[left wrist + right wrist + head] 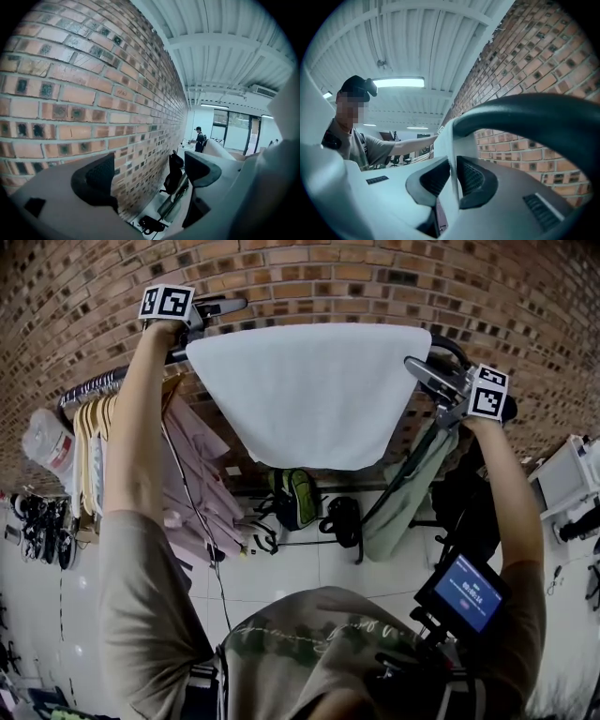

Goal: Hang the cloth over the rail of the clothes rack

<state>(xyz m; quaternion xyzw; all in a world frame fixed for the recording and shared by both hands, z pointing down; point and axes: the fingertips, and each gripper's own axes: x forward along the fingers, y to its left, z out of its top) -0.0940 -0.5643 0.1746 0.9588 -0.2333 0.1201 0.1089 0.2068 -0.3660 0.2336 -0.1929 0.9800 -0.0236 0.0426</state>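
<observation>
Risk 1: the cloth [309, 390] lies over the rail [452, 345], spanning from just beside the left claw [223, 307] to the right claw [419, 367]; a long panel hangs on the person's side, and how much falls behind the rail cannot be seen; if the near side is the heavier, my judgement is that it could slide off once nothing holds it. Risk 2: the right claw is the only grip on the fabric; drawing it back from the rail before it lets go would likely drag that end off or skew the drape. Risk 3: the left end has no support, so a tug from the right could pull it along the rail towards the right claw. Left claw: jaws stand wide apart with nothing between them, only the brick wall [93, 84] ahead; it touches nothing that I can see and sits at the cloth's upper left corner. Right claw: jaws closed on a thin edge of the cloth, which passes up between the pads [474, 180]; the dark rail curves just above and ahead of it.
</observation>
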